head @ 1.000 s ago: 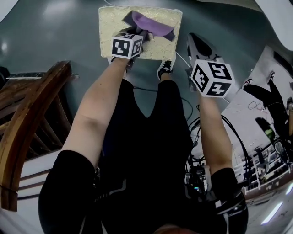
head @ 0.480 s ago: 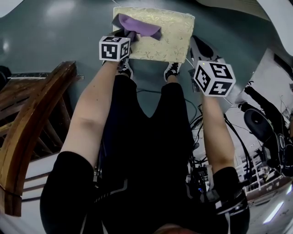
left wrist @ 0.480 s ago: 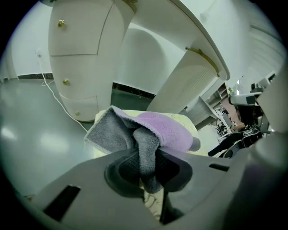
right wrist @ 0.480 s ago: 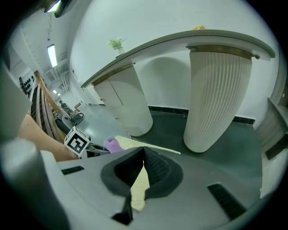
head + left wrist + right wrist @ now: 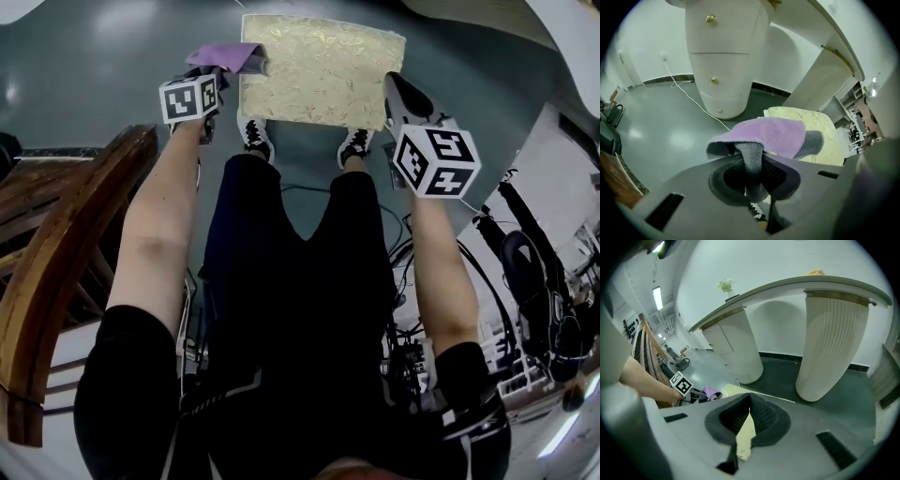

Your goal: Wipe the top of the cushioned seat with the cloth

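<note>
The cushioned seat [image 5: 323, 70] is a pale cream, gold-patterned pad at the top of the head view. My left gripper [image 5: 217, 77] is just off its left edge, shut on the purple and grey cloth [image 5: 228, 56], which hangs mostly beyond the seat's left corner. In the left gripper view a grey fold of the cloth [image 5: 768, 133] is pinched between the jaws of the left gripper [image 5: 751, 173], with the seat [image 5: 813, 126] behind it to the right. My right gripper [image 5: 392, 86] is at the seat's right edge, shut and empty [image 5: 749, 416]; the seat [image 5: 745, 434] shows through its jaws.
A dark wooden chair frame [image 5: 56, 262] stands at the left. My feet [image 5: 255, 137] are at the seat's near edge. A white pedestal cabinet [image 5: 724, 56] with a floor cable [image 5: 689, 96] and a ribbed white column [image 5: 829, 343] stand beyond on the grey floor.
My left gripper has swept left across the seat top with the cloth, from near its middle to past its left edge. The right gripper stays near the seat's right side.
</note>
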Motion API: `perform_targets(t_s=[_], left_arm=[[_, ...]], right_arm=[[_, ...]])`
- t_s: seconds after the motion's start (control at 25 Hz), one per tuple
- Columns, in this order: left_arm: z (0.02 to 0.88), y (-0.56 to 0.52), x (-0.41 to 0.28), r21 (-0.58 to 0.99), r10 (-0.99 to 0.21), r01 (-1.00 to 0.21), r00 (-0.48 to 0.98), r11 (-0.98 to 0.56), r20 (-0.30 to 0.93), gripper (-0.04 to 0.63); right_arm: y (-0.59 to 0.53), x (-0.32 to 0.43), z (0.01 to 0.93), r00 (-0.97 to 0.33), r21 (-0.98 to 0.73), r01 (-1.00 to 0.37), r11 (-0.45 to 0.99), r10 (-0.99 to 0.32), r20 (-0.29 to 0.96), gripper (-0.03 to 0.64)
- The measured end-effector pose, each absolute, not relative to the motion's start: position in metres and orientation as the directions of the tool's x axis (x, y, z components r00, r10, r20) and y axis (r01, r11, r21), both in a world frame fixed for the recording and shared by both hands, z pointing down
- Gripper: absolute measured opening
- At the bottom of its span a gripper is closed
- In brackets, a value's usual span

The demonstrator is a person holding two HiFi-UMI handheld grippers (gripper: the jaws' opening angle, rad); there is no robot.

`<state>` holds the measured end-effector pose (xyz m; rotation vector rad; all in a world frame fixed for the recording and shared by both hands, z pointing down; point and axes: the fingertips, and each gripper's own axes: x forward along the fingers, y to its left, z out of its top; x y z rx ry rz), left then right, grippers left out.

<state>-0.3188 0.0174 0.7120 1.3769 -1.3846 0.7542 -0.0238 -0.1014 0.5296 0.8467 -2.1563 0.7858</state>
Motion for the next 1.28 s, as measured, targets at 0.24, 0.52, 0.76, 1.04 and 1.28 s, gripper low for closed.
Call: perform_targets(t_s=[0.24,0.52,0.76,1.04,1.28], left_arm=[[0.669,-0.041,-0.291,0.293,-0.441,-0.952,0.225,0.092,0.869,0.048],[0.62,-0.103,-0.141,0.381,-0.508,-0.898,0.439,-0.221,0.741,0.048],[0.63,-0.129,-0.013,0.442,-0.446,-0.84,0.541,-0.314,0.713,0.048],[0.665,-0.138,0.053,0.479,-0.395,-0.847,0.532,-0.233,0.749,0.048],[0.681,-0.142,0.052,0.457,-0.403,-0.876,0.478,-0.154,0.781,0.048]], right_arm=[[-0.141,-0.005,0.527,-0.574,-0.311,-0.734,0.604,-0.308,0.759,0.006],[-0.143,0.052,0.499,-0.58,-0.286,-0.748,0.599,-0.381,0.72,0.006],[-0.159,0.123,0.509,-0.55,-0.278,-0.778,0.564,-0.397,0.734,0.006],[-0.159,0.162,0.514,-0.519,-0.251,-0.803,0.54,-0.43,0.739,0.006],[-0.151,0.178,0.52,-0.503,-0.269,-0.826,0.495,-0.434,0.747,0.006]])
